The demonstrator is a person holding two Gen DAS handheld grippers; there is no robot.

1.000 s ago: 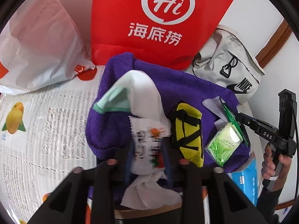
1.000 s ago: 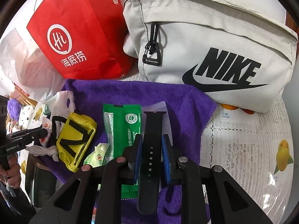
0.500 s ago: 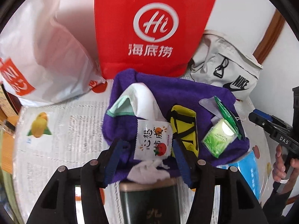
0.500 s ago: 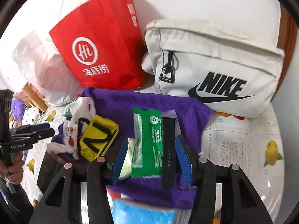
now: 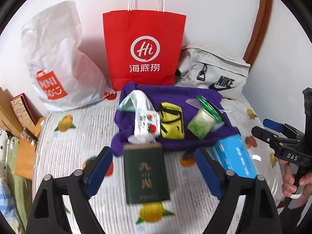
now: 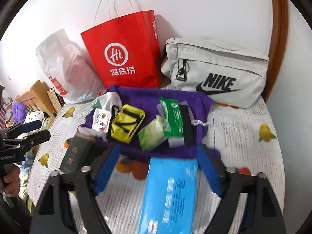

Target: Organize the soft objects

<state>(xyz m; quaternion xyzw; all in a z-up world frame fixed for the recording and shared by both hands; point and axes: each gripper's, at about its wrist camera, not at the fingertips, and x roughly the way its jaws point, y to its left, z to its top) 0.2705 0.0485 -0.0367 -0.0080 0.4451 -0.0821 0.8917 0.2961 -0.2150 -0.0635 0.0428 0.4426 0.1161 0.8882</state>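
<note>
A purple towel (image 5: 175, 95) (image 6: 148, 97) lies on the table with small items on it: a white sock (image 5: 140, 101), a white snack packet (image 5: 147, 123) (image 6: 101, 120), a yellow pouch (image 5: 172, 121) (image 6: 127, 125), a light green tissue pack (image 5: 201, 123) (image 6: 152, 134), a green wipes pack (image 6: 172, 117) and a black watch strap (image 6: 188, 124). My left gripper (image 5: 154, 167) is open and empty, above a dark green box (image 5: 145, 172) in front of the towel. My right gripper (image 6: 159, 169) is open and empty, above a blue tissue pack (image 6: 167, 193).
A red paper bag (image 5: 144, 50) (image 6: 124, 52), a white plastic bag (image 5: 58, 58) and a grey Nike bag (image 6: 214, 72) (image 5: 214, 72) stand against the wall behind the towel. The tablecloth (image 5: 78, 136) has a fruit print. Wooden furniture (image 5: 17, 117) stands left of the table.
Both grippers opened, let go of the snack packet and the watch strap, and pulled back from the towel. The green box and blue pack came into view.
</note>
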